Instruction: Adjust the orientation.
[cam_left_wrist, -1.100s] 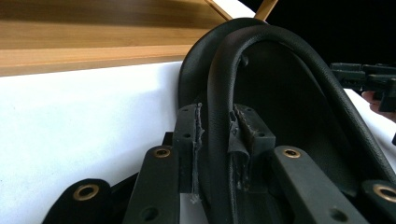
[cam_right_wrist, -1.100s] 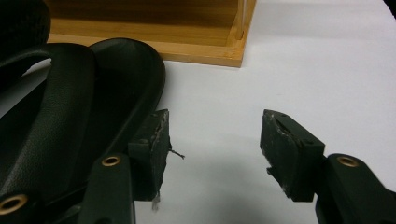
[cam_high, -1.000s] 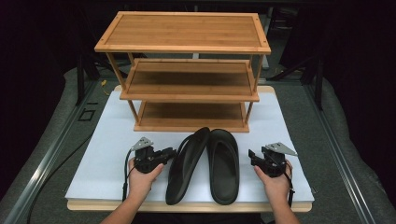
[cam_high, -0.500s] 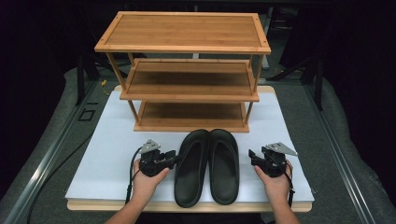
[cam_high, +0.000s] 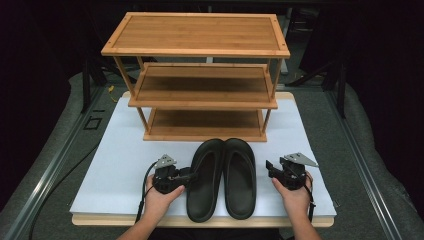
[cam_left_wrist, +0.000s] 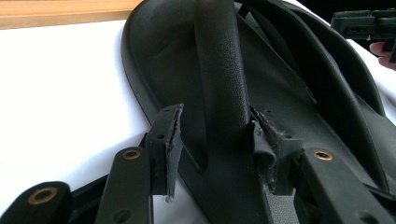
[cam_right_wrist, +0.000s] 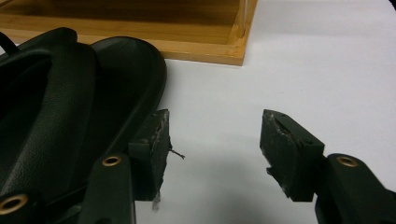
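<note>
A: The left gripper (cam_high: 189, 176) has just been opening; its jaws stand apart around the left sandal's (cam_high: 206, 177) strap, pads clear.

B: It should back straight off. The right gripper (cam_high: 270, 170) gapes empty beside the right sandal (cam_high: 240, 177).

A: Both sandals lie before the rack (cam_high: 200, 50), whose shelves are bare.

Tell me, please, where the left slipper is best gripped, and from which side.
Probably on the left slipper strap, from the slipper's outer side. The strap stands raised above the flat sole, and the left hand-held gripper, jaws open, already straddles it.
</note>
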